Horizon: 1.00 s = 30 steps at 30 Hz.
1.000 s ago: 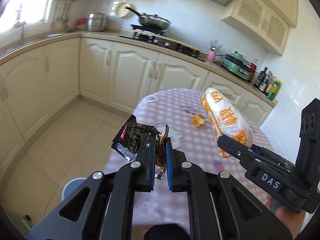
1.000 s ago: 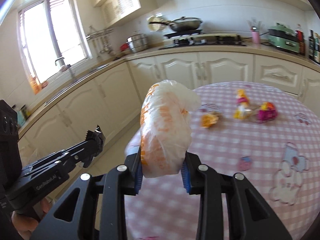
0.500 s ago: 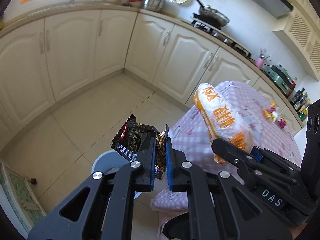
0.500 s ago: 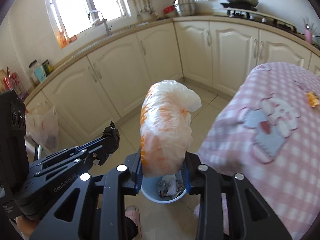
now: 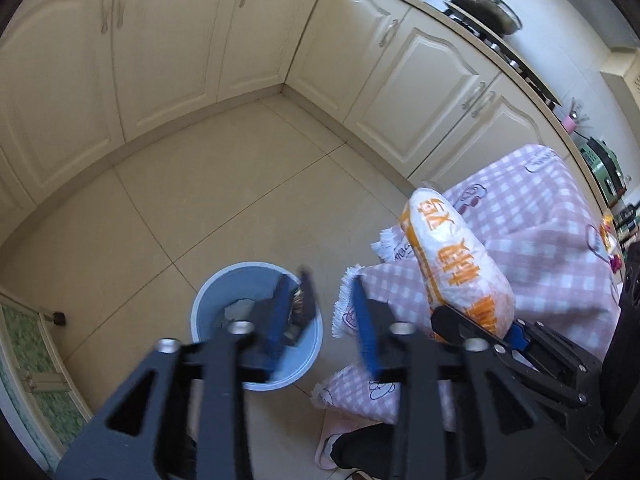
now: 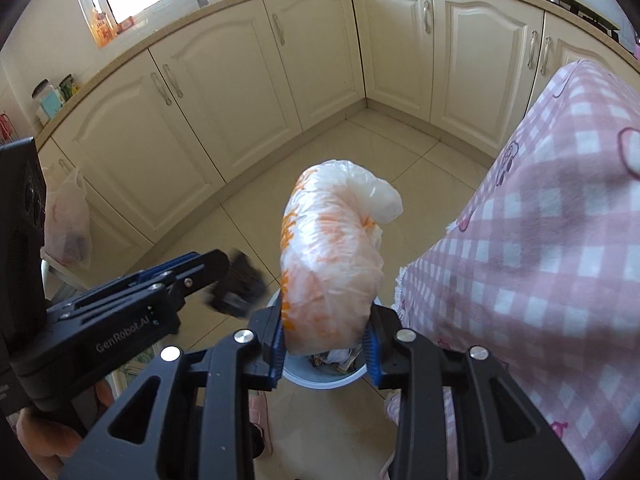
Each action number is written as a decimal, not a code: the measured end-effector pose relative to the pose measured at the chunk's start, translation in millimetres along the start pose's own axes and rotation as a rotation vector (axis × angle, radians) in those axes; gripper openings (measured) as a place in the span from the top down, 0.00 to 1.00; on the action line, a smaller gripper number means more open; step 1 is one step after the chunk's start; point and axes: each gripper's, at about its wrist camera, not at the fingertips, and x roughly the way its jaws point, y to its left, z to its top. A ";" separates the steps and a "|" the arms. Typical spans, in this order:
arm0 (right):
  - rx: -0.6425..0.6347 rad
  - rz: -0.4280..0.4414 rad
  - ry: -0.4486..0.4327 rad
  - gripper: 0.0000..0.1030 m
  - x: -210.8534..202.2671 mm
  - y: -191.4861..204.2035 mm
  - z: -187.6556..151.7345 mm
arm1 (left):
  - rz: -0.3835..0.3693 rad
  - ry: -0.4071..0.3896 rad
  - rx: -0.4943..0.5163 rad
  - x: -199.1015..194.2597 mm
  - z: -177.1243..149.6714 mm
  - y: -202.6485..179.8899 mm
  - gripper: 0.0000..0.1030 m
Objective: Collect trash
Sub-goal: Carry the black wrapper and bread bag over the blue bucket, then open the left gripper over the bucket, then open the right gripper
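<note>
My left gripper [image 5: 322, 286] hangs over a light-blue bin [image 5: 208, 304] on the floor, and its jaws are opening. A dark snack wrapper [image 5: 303, 300], blurred, lies loose against the inner side of the left finger above the bin, with no pad pressing on it. In the right wrist view the same wrapper [image 6: 240, 286] shows just off the left gripper [image 6: 220, 268]. My right gripper [image 6: 326, 320] is shut on an orange-and-white plastic bag [image 6: 328, 256], held above the bin [image 6: 324, 380], which has trash in it. The left wrist view shows that bag [image 5: 456, 256] and the right gripper [image 5: 480, 322] at the right.
A table under a pink checked cloth [image 5: 540, 220] [image 6: 540, 240] stands close to the right of the bin. Cream cabinets [image 5: 168, 40] line the far walls. A pink slipper [image 5: 330, 446] is on the tiles near the bin. A filled plastic bag [image 6: 66, 220] hangs at left.
Both grippers swung away from the table and down to the bin. The left jaws went from shut on the dark wrapper to wide apart, and the wrapper came free. The right grip is unchanged.
</note>
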 end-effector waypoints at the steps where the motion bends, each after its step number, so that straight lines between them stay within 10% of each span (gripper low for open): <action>1: -0.003 -0.004 0.004 0.70 4.1 -0.1 1.1 | 0.001 0.001 -0.011 1.8 -2.0 3.5 0.54; 30: -0.014 0.034 0.082 0.59 59.8 35.4 21.2 | 0.076 0.001 -0.094 -6.3 -3.6 48.1 0.39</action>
